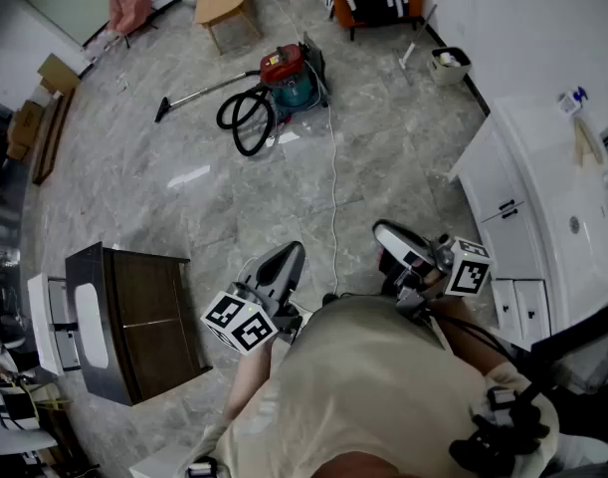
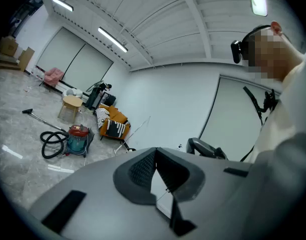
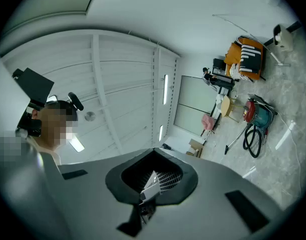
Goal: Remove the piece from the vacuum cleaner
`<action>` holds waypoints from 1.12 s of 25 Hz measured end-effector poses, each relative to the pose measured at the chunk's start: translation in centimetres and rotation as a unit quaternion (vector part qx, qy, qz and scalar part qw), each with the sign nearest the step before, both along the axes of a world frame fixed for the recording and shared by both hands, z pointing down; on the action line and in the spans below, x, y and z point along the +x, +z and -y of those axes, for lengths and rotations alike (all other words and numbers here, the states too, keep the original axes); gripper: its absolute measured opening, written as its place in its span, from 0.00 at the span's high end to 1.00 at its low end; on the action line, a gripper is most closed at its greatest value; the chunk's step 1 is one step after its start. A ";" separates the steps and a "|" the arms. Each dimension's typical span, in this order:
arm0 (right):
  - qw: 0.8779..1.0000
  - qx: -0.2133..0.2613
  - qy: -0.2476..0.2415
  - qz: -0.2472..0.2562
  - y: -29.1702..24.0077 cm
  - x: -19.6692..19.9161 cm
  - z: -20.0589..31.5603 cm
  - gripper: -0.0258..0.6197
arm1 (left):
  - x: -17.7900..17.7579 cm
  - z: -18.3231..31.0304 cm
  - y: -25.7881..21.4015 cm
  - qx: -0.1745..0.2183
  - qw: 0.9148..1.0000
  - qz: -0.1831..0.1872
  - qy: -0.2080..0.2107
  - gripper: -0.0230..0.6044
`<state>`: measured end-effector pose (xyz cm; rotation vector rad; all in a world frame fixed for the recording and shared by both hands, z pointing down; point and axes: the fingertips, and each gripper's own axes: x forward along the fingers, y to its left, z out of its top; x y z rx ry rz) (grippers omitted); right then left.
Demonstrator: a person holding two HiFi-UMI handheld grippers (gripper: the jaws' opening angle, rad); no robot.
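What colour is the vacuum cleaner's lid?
Red lid, teal body; clearest in the head view.

Both grippers sit low in the middle of the head view, held close in front of the person's torso (image 1: 383, 386). The left gripper (image 1: 286, 259), left of centre, points toward the upper right of the frame, with its marker cube (image 1: 240, 323) at its lower-left end. In the left gripper view its jaws meet at the tips with nothing between them. The right gripper (image 1: 391, 235), right of centre, points toward the upper left. Its own marker cube (image 1: 470, 266) is just to its right. Its jaws are closed together and empty.
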<state>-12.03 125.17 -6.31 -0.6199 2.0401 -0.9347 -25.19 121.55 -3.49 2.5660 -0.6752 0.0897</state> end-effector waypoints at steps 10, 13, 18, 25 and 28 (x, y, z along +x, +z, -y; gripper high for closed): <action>0.999 0.003 -0.032 -0.008 0.5 4.0 0.8 0.96 | 4.6 -0.7 1.0 0.010 1.000 0.012 -0.020 0.96; 0.999 -0.006 -0.033 -0.006 0.9 5.1 0.9 0.96 | 5.5 -0.3 1.0 0.007 1.000 0.002 -0.027 0.96; 0.999 -0.021 -0.039 -0.005 1.4 6.0 1.2 0.96 | 7.8 -0.3 1.3 0.014 0.999 0.031 -0.007 0.96; 0.997 -0.031 -0.069 0.007 3.0 7.1 0.9 0.96 | 10.1 -0.9 3.1 0.012 0.998 0.065 -0.001 0.96; 0.996 -0.031 -0.089 0.003 3.3 7.0 0.5 0.96 | 10.4 -1.3 3.5 0.010 0.997 0.072 -0.010 0.96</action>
